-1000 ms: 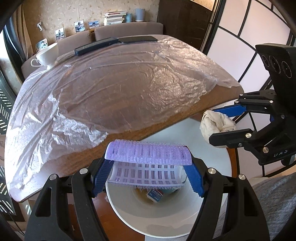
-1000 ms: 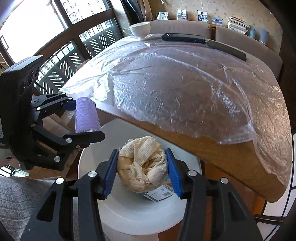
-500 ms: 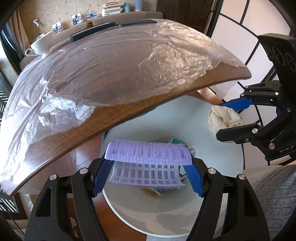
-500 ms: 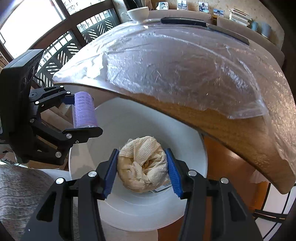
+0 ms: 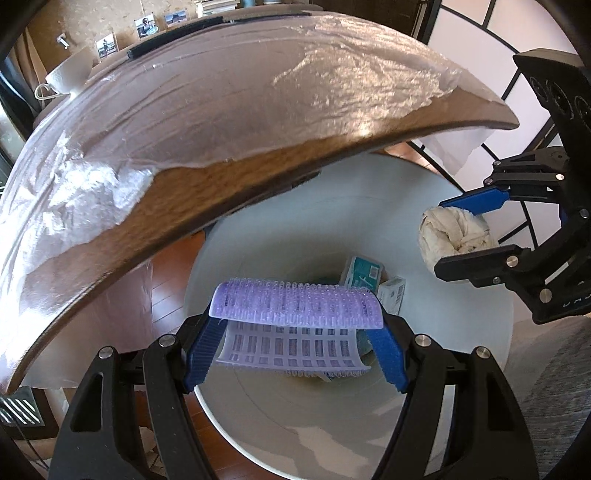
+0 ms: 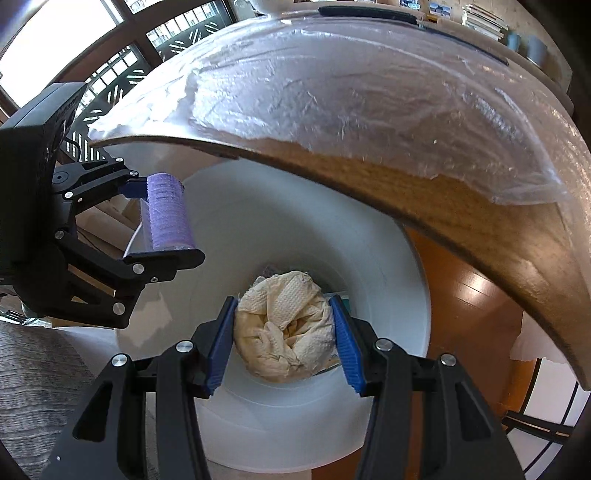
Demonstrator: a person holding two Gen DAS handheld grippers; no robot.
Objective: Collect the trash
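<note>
My left gripper (image 5: 295,332) is shut on a purple bristly hair roller (image 5: 295,304) and holds it over the open mouth of a white bin (image 5: 280,236). My right gripper (image 6: 284,332) is shut on a crumpled cream paper towel wad (image 6: 286,328), also above the bin (image 6: 280,229). The left gripper with the roller (image 6: 168,212) shows at the left of the right wrist view. The right gripper with the wad (image 5: 452,230) shows at the right of the left wrist view. Small cardboard boxes (image 5: 364,271) lie at the bin's bottom.
A wooden table (image 5: 207,199) covered with clear plastic film (image 5: 229,99) overhangs the bin's far side. A white cup (image 5: 70,72) and a dark remote (image 5: 177,35) sit at its far edge. Wooden floor (image 6: 469,295) surrounds the bin.
Both grippers have dropped lower beside the table edge, so the bin's mouth and bottom show more fully. Each keeps its hold on its item.
</note>
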